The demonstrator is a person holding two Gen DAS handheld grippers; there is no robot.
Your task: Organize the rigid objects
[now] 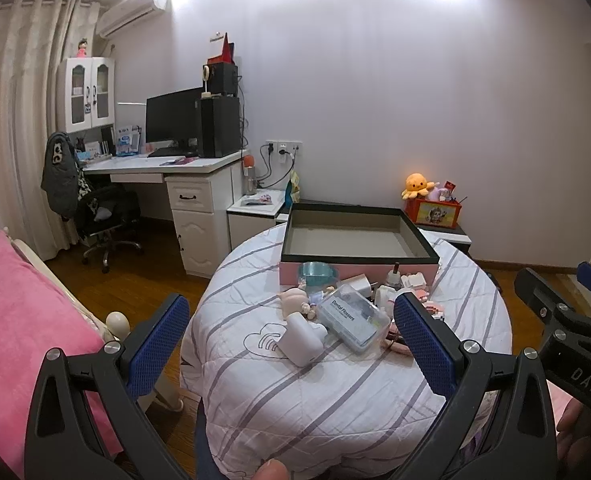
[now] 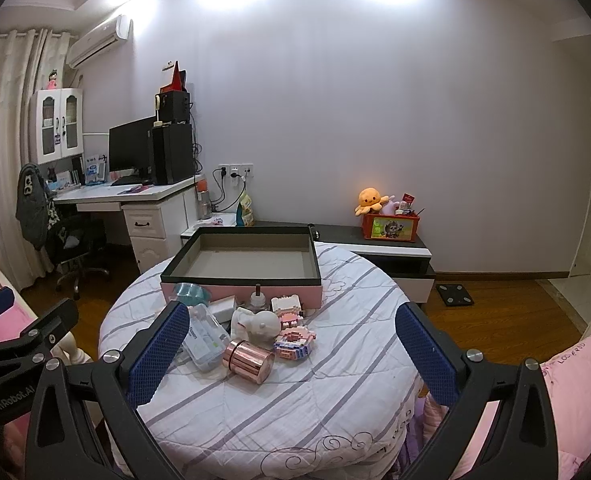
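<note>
A pink box with a black rim (image 1: 359, 258) (image 2: 239, 280) stands open and empty at the far side of a round table (image 1: 315, 392) (image 2: 335, 380) covered in striped cloth. In front of it lies a pile: a clear dental flosser case (image 1: 353, 318) (image 2: 205, 340), a white bottle (image 1: 301, 340), a teal tape roll (image 1: 317, 272) (image 2: 191, 291), a copper tin (image 2: 249, 361), a white figurine (image 2: 257, 324), and pink block models (image 2: 291, 342). My left gripper (image 1: 291, 348) is open and empty, short of the pile. My right gripper (image 2: 293, 356) is open and empty, near the pile.
A pink bed (image 1: 23, 320) lies left of the table. A white desk (image 1: 167, 168) with monitor and chair stands at the back left. A low cabinet (image 2: 383, 252) holds a red toy crate (image 2: 391, 227) at the back right. Wooden floor surrounds the table.
</note>
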